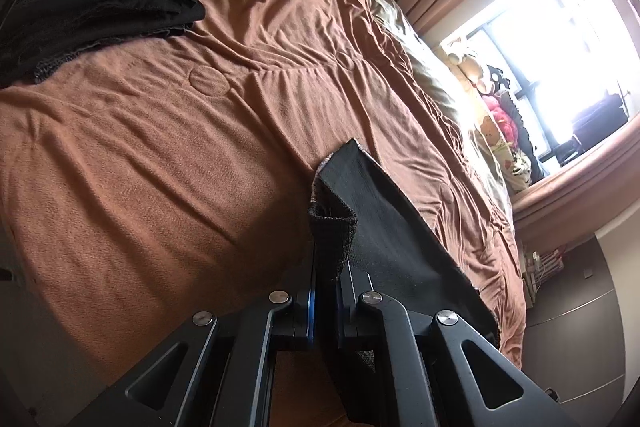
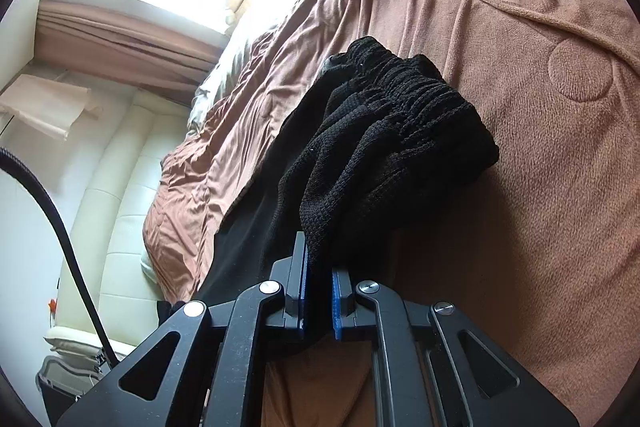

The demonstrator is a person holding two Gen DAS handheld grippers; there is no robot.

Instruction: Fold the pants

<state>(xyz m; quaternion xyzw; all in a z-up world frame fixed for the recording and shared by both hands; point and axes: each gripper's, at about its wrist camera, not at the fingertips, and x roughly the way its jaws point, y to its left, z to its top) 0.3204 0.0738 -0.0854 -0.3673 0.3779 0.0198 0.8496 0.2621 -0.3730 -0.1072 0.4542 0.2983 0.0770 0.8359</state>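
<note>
A: What is covering the bed [image 1: 168,155]?
B: A brown blanket [image 1: 260,27] is lying across it, creased, with stitched circles.
A: Is anything resting on it?
B: A stack of folded black garments [image 1: 100,7] is sitting near its far left part; plush toys [image 1: 496,115] are lining the window side.

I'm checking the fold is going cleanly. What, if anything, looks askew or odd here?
Nothing looks damaged. The black pants are bunched at the elastic waistband where the right claw pinches them, and the left claw holds a curled hem. The brown blanket is wrinkled.
</note>
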